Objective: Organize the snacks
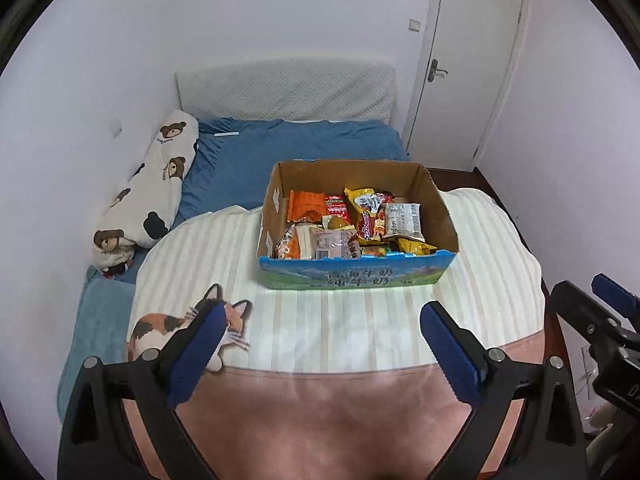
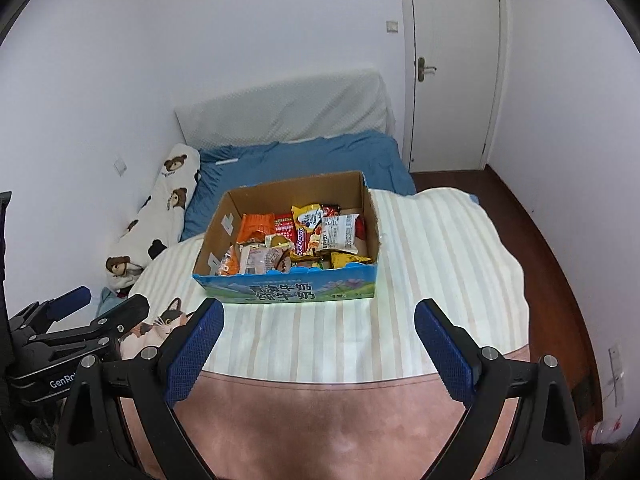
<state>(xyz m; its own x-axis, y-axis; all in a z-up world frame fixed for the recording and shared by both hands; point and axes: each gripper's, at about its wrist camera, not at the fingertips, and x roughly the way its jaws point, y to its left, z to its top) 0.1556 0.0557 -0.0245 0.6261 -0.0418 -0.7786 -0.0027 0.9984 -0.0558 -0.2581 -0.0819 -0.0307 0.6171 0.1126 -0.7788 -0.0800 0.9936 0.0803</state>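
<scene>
An open cardboard box [image 1: 280,184] with a blue printed front stands on a striped blanket on the bed; it also shows in the right wrist view [image 2: 224,220]. Several snack packets lie inside: an orange pack [image 1: 306,206], a white pack [image 1: 404,220], a pink-white pack [image 1: 330,242], yellow packs. My left gripper [image 1: 322,322] is open and empty, held back from the box above the blanket. My right gripper [image 2: 318,320] is open and empty, also short of the box. The right gripper shows at the left view's right edge [image 1: 600,312].
The striped blanket [image 1: 320,328] with a cat print [image 1: 160,328] covers the bed's near part. A bear-print bolster [image 1: 156,188] lies along the left wall. A blue sheet, a white headboard cushion and a door [image 1: 464,60] are behind. Wooden floor [image 2: 552,240] runs right.
</scene>
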